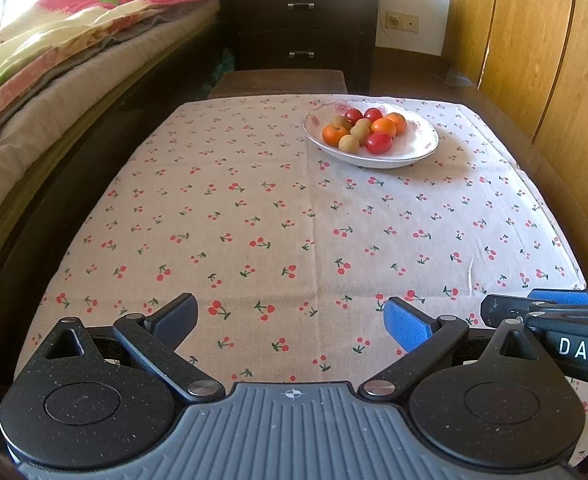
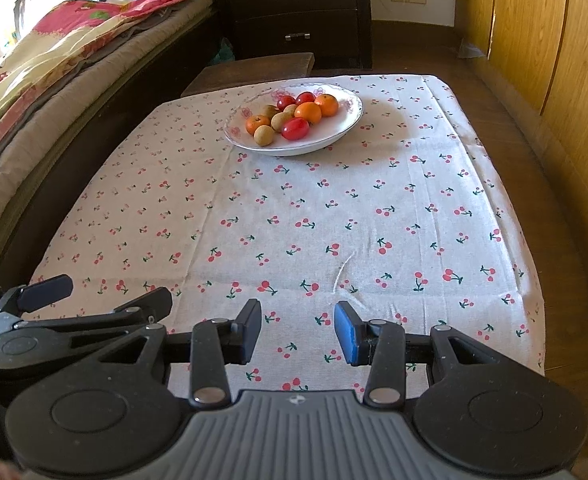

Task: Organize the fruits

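Note:
A white plate [image 1: 409, 152] [image 2: 333, 132] stands at the far end of the cherry-print tablecloth [image 1: 278, 216] [image 2: 333, 208]. On it lie several fruits: oranges [image 1: 383, 127] [image 2: 308, 112], red tomatoes [image 1: 378, 142] [image 2: 295, 128] and small tan fruits [image 1: 348, 143] [image 2: 263, 135]. My left gripper [image 1: 292, 318] hangs open over the near edge of the cloth, with nothing between its fingers. My right gripper [image 2: 298, 332] hovers beside it, its jaws narrower apart and also empty. Each gripper shows at the edge of the other's view. Both are far from the plate.
A bed with a flowered quilt [image 1: 54, 40] [image 2: 54, 52] runs along the left. A dark drawer chest [image 1: 305, 20] [image 2: 301, 12] and a low wooden stool [image 1: 278, 82] [image 2: 250, 70] stand behind the table. Wooden cabinet doors [image 1: 541, 48] [image 2: 541, 40] line the right side.

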Action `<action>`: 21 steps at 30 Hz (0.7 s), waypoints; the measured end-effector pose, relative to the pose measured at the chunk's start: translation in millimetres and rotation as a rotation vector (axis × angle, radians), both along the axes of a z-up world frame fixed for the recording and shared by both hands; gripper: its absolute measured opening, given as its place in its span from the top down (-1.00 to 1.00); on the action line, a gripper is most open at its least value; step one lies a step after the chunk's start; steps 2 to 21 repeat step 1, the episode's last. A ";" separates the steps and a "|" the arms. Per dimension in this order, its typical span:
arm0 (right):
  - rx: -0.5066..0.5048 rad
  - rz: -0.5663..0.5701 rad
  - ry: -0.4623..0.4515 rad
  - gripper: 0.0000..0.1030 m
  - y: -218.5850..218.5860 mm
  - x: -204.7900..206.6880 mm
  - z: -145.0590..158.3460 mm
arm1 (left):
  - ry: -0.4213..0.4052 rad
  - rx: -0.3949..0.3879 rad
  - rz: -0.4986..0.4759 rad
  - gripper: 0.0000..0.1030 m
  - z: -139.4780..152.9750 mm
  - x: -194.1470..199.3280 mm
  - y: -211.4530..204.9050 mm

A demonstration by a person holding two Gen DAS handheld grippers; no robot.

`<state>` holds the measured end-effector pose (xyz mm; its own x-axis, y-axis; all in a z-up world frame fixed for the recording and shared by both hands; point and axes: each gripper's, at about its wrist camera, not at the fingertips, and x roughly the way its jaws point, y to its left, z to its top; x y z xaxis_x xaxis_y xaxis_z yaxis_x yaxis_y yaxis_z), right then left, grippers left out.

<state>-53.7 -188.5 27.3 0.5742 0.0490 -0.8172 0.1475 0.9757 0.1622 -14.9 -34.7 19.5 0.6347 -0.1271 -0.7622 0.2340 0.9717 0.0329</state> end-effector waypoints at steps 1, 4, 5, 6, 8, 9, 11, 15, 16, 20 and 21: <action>0.003 -0.001 0.000 0.20 -0.3 0.6 0.8 | 0.004 -0.005 0.003 -0.96 0.2 0.3 0.6; 0.003 -0.001 0.000 0.20 -0.3 0.6 0.8 | 0.004 -0.005 0.003 -0.96 0.2 0.3 0.6; 0.003 -0.001 0.000 0.20 -0.3 0.6 0.8 | 0.004 -0.005 0.003 -0.96 0.2 0.3 0.6; 0.003 -0.001 0.000 0.20 -0.3 0.6 0.8 | 0.004 -0.005 0.003 -0.96 0.2 0.3 0.6; 0.003 -0.001 0.000 0.20 -0.3 0.6 0.8 | 0.004 -0.005 0.003 -0.96 0.2 0.3 0.6; 0.003 -0.001 0.000 0.20 -0.3 0.6 0.8 | 0.004 -0.005 0.003 -0.96 0.2 0.3 0.6; 0.003 -0.001 0.000 0.20 -0.3 0.6 0.8 | 0.004 -0.005 0.003 -0.96 0.2 0.3 0.6; 0.003 -0.001 0.000 0.20 -0.3 0.6 0.8 | 0.004 -0.005 0.003 -0.96 0.2 0.3 0.6; 0.003 -0.001 0.000 0.20 -0.3 0.6 0.8 | 0.004 -0.005 0.003 -0.96 0.2 0.3 0.6; 0.003 -0.001 0.000 0.20 -0.3 0.6 0.8 | 0.004 -0.005 0.003 -0.96 0.2 0.3 0.6; 0.003 -0.001 0.000 0.20 -0.3 0.6 0.8 | 0.004 -0.005 0.003 -0.96 0.2 0.3 0.6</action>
